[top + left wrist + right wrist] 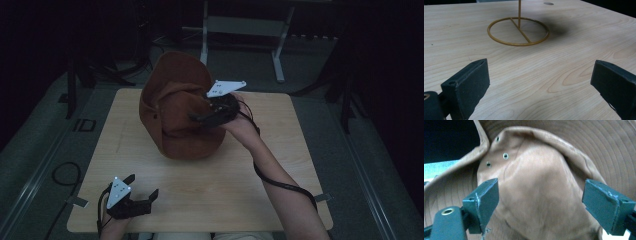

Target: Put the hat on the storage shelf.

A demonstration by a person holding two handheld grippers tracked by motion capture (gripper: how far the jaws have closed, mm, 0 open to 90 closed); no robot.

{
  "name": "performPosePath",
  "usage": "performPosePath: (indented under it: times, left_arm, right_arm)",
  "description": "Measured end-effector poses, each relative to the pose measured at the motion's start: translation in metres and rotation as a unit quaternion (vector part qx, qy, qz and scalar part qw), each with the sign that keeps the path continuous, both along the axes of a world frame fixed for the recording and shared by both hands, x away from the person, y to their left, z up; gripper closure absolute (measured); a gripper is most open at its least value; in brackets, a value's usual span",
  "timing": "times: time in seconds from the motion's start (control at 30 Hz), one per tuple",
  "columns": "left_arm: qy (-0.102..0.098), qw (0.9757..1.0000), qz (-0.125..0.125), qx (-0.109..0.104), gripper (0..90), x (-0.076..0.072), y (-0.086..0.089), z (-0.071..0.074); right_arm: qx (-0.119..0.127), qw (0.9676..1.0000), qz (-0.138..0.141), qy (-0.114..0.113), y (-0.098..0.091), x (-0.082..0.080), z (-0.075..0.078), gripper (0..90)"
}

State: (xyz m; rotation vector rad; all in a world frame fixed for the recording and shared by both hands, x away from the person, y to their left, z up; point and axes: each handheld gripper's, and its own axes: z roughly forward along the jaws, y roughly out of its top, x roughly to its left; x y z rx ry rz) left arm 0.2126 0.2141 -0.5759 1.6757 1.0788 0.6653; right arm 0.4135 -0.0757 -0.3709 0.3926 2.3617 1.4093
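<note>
Overhead, pale wooden table [280,165] (dark room) bears hat [175,110].

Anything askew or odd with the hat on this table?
The brown hat sits crumpled and lopsided, its brim folded up around the crown rather than lying flat. The right tongs are open at its crown. The gold wire stand looks intact. No damage shows.

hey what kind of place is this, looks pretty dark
Probably a lab or recording studio, not a home: a lone wooden table on grey carpet, metal stand legs behind, and a brown hat on a wire stand.
</note>
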Motion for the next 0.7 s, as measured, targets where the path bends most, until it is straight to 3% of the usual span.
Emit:
performPosePath:
  times: [0.37,0.7]
  left_arm:
    - [0.002,1.0,-0.001,0.002,2.6,0.002,-0.001,-0.001]
    - [0.003,1.0,-0.001,0.006,2.6,0.002,-0.002,-0.002]
  right_arm:
    - [0.014,0.9997,-0.01,0.019,-0.04,-0.016,-0.029,14.1]
    - [0.03,0.9977,-0.035,0.049,-0.079,-0.035,-0.067,14.2]
